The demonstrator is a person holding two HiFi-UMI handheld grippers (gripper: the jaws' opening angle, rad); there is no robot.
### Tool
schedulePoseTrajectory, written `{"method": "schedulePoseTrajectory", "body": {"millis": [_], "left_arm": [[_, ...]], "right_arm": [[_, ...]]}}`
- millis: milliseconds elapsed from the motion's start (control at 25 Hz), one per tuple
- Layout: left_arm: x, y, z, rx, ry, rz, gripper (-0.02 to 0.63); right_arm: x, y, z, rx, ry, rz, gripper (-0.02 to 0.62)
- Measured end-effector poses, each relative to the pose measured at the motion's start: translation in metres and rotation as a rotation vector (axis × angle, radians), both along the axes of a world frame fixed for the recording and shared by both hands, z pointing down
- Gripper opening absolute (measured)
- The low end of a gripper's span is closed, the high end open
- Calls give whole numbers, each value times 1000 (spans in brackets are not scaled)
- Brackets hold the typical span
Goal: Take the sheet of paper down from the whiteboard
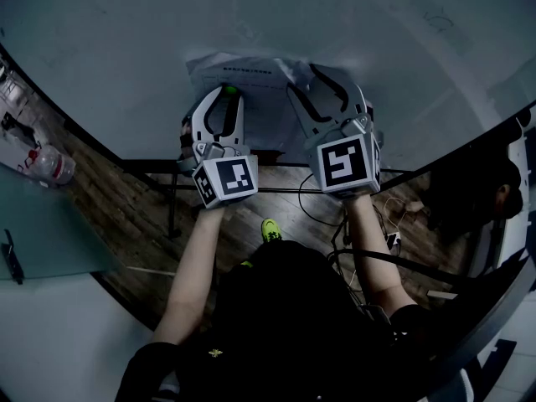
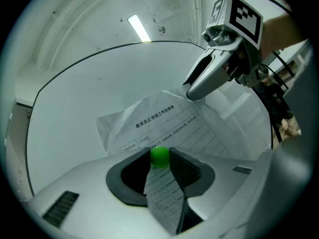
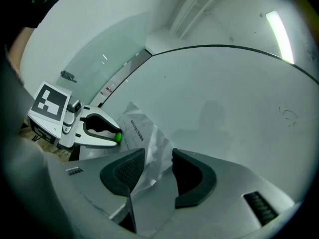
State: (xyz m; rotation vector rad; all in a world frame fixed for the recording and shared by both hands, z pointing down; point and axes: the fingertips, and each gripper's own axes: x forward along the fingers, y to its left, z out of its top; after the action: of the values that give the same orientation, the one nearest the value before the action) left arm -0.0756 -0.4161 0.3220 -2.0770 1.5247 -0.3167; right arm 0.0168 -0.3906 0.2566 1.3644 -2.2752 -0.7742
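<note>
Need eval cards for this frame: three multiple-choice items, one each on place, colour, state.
1. Where is the magnet?
A. between the left gripper's jaws
B. on the floor
C. on a shelf
2. Magnet colour?
A. red
B. green
C. blue
3. Right gripper's jaws?
A. shut, empty
B. shut on the magnet
C. apart, paper between them
Answers: 1 A, pinched at the tips in the left gripper view. 2 B, green in every view. 3 C, a gap shows beside the paper.
</note>
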Motion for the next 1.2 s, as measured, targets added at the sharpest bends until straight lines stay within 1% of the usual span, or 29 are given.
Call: {"method": "schedulePoseTrajectory", "body": {"millis": [40,200,280,360,400,720,1040,1200], "left_arm": [[0,0,0,1,-1,0,144],[0,0,0,-2,-2,2,144],[0,-1,1,-3,-5,3,144],[0,-1,1,-4,-7,5,143],[0,-1,1,-4,-7,6,143],[-1,0,1,-1,-10,12,143],[0,2,2,11,-63,12,144],[0,2,2,14,-75,18,143]], "right_arm": [[0,0,-1,2,-1,3,186],[3,-3,-1,9,9,19,115],[5,-5,-1,12,18,25,92],[6,-6,-1,17,22,32,40],[7,-6,-2,18,18,34,25],[10,-4,-6,9,-32,31,20],[12,-4,-5,-8,-48,34,18],[12,-5,-7,-12,-55,34,17]]}}
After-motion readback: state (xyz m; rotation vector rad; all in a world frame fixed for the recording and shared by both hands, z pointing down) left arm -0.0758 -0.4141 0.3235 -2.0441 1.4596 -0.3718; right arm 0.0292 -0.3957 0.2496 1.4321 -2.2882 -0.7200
